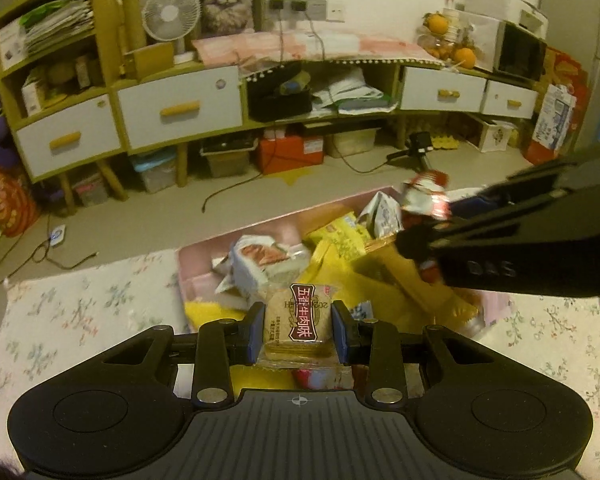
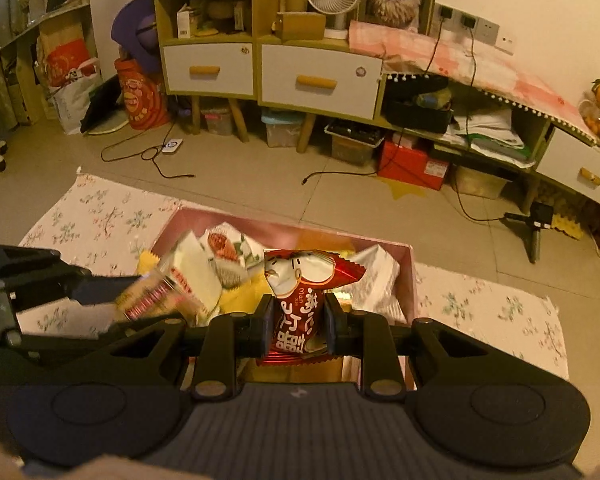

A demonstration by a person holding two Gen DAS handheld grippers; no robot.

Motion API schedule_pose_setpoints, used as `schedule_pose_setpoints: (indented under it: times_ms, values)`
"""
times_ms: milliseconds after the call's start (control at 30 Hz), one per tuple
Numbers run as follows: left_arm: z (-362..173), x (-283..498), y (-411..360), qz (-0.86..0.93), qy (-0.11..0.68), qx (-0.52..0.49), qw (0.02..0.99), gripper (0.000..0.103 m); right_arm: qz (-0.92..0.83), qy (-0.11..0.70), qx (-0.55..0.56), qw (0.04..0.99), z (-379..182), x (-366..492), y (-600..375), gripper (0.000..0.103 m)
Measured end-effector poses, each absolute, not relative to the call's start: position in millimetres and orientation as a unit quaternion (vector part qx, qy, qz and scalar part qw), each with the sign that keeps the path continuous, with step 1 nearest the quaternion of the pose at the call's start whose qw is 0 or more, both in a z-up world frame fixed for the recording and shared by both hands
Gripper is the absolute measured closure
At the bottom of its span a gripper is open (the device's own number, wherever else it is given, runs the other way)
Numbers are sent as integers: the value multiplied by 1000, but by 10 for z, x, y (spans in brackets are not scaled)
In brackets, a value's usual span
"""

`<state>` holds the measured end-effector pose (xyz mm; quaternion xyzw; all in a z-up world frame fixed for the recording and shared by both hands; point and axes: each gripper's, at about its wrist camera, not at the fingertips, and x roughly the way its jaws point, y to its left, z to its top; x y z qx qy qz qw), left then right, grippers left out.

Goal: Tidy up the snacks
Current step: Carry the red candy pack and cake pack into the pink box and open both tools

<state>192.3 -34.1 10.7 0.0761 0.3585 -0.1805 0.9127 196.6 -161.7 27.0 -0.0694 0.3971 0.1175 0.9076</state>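
Ahead of both my tongs and just below them sits the pink box [image 2: 404,280], on the flowered cloth [image 1: 80,312] and heaped with wrapped snacks: yellow packs, white pouches, a long gold packet. My left tongs [image 1: 298,330] are closed on a cracker packet [image 1: 296,320], a clear wrapper over a stack of pale biscuits with a dark red label, held up over the near end of the box. My right tongs [image 2: 298,322] are clamped on a red-and-white snack bag [image 2: 300,296], pinched across its lower half so the puffed top flares out above the fingers. I judge both are light; the crackers are stiff but would crumble under a hard squeeze, so the flat sides of the stack are the place to grip, as now. The bag is soft, crinkly and likely slick, best taken low on the body, not by the crimped edge. The left view shows the right tongs coming in from the side with the bag blurred over the far corner of the box; the right view alone shows the bag's print clearly and the left tongs' packet as a smear.
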Motion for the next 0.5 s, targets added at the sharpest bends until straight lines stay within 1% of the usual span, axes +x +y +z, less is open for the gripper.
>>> schedule_pose_setpoints:
  times_ms: [500]
  values:
    - [-189, 2256, -439, -213, 364, 85, 903, 71, 121, 415, -42, 900, 60, 2364, -1535, 80]
